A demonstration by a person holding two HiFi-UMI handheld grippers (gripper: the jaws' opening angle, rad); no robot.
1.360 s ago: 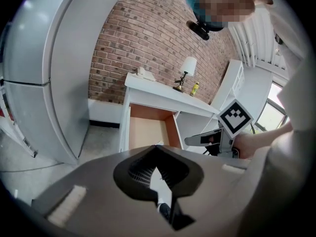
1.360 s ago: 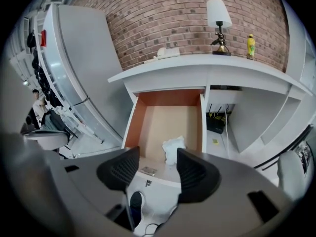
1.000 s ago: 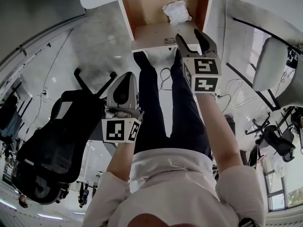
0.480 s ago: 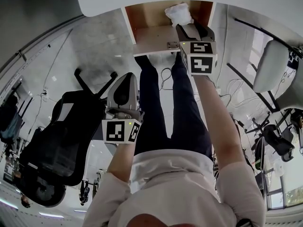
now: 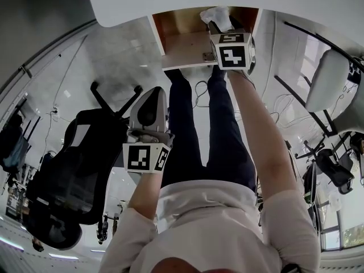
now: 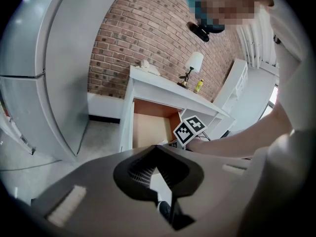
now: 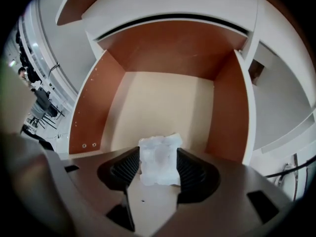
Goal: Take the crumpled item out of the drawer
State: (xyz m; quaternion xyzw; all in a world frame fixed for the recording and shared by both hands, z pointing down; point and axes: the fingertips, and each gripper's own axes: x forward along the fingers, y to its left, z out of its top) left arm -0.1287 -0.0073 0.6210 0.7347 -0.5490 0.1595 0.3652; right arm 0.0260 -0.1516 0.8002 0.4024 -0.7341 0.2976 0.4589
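Right gripper (image 7: 157, 169) jaws pinch the white paper wad (image 7: 158, 154), seemingly touching both flanks, inside the open drawer (image 7: 163, 102). Wad is likely light, soft and crushable, so hold its middle gently. Left gripper (image 6: 159, 184) jaws are pressed together, empty, well apart from the drawer.

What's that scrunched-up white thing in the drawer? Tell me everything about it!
The crumpled white thing looks like a scrunched wad of thin, slightly see-through paper or plastic, wrinkly all over. It is near the front of the open drawer, on or just above its pale floor; I cannot tell which. The right tongs squeeze it, one ribbed black pad against each side.
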